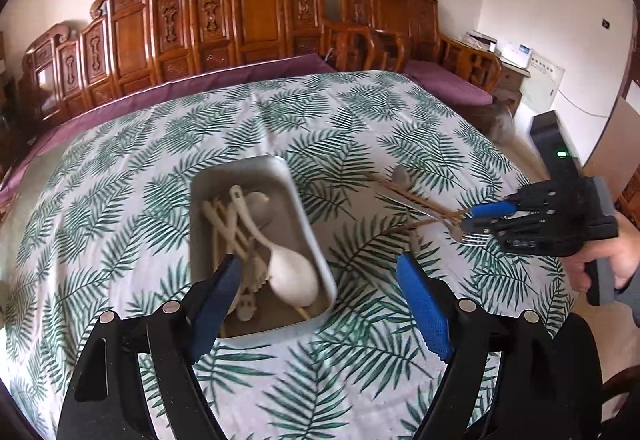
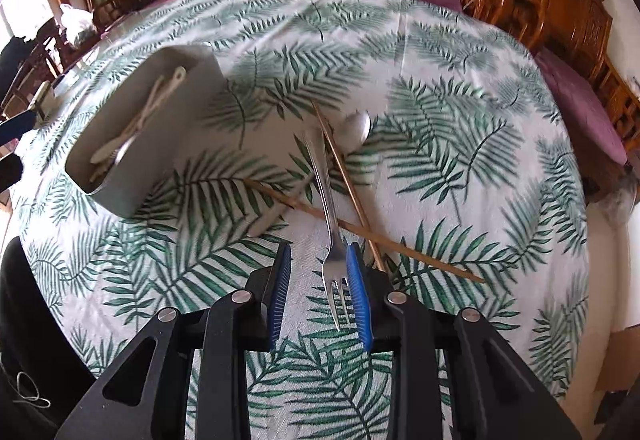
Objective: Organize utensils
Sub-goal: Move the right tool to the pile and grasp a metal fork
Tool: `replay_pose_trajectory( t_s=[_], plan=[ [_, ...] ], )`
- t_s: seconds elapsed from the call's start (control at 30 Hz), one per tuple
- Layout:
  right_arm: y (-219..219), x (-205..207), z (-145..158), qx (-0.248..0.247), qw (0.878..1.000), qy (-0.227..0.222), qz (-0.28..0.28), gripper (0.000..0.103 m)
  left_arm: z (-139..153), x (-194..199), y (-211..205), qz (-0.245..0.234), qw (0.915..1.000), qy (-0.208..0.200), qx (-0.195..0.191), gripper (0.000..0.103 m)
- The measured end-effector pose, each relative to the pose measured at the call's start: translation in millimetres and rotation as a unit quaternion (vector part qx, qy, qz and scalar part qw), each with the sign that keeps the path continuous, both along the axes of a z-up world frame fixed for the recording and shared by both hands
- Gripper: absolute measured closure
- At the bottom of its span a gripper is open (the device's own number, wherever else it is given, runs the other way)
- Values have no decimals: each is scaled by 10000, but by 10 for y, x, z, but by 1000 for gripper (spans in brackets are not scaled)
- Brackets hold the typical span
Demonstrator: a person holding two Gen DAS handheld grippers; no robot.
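Note:
A grey metal tray point(image 1: 304, 216) holds several cream utensils, among them a large spoon point(image 1: 290, 276). My left gripper point(image 1: 320, 272) is open above the tray's near end, holding nothing. To the right lie two wooden chopsticks point(image 1: 416, 200), a metal spoon point(image 1: 400, 176) and a metal fork point(image 1: 468, 238). My right gripper point(image 1: 480, 218) is there. In the right wrist view my right gripper point(image 2: 318, 258) is open around the fork point(image 2: 330, 224); the fork lies against the right pad point(image 2: 358, 292), tines toward the camera. The chopsticks point(image 2: 352, 188), spoon point(image 2: 356, 128) and tray point(image 2: 132, 168) show too.
A leaf-print cloth point(image 1: 160, 160) covers the round table. Carved wooden chairs point(image 1: 256, 12) with purple cushions stand along the far side. A small cabinet with boxes point(image 1: 516, 60) stands at the right wall.

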State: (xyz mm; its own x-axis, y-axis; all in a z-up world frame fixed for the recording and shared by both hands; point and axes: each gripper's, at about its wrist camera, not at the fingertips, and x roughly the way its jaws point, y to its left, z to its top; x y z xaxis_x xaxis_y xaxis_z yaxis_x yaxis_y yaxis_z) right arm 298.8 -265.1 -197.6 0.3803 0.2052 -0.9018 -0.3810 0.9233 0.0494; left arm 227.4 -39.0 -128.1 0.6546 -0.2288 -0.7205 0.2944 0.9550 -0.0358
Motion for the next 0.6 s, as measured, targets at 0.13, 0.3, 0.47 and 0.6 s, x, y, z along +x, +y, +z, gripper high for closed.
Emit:
replay_pose_trajectory(
  t_s=[0.13, 0.3, 0.47, 0.6],
  plan=[
    [21, 123, -152, -45, 9999, 156, -14, 73, -38, 15, -137, -134, 9999, 35, 74, 26],
    [84, 218, -261, -268, 9993, 261, 27, 74, -69, 21, -251, -236, 9996, 69, 109, 26],
    [147, 268, -311, -384, 9988, 278, 90, 74, -108, 26, -314, -292, 9994, 119, 120, 26],
    [198, 282, -343, -504, 9983, 263, 122, 76, -128, 21, -326, -290, 9994, 144, 127, 26]
  ],
)
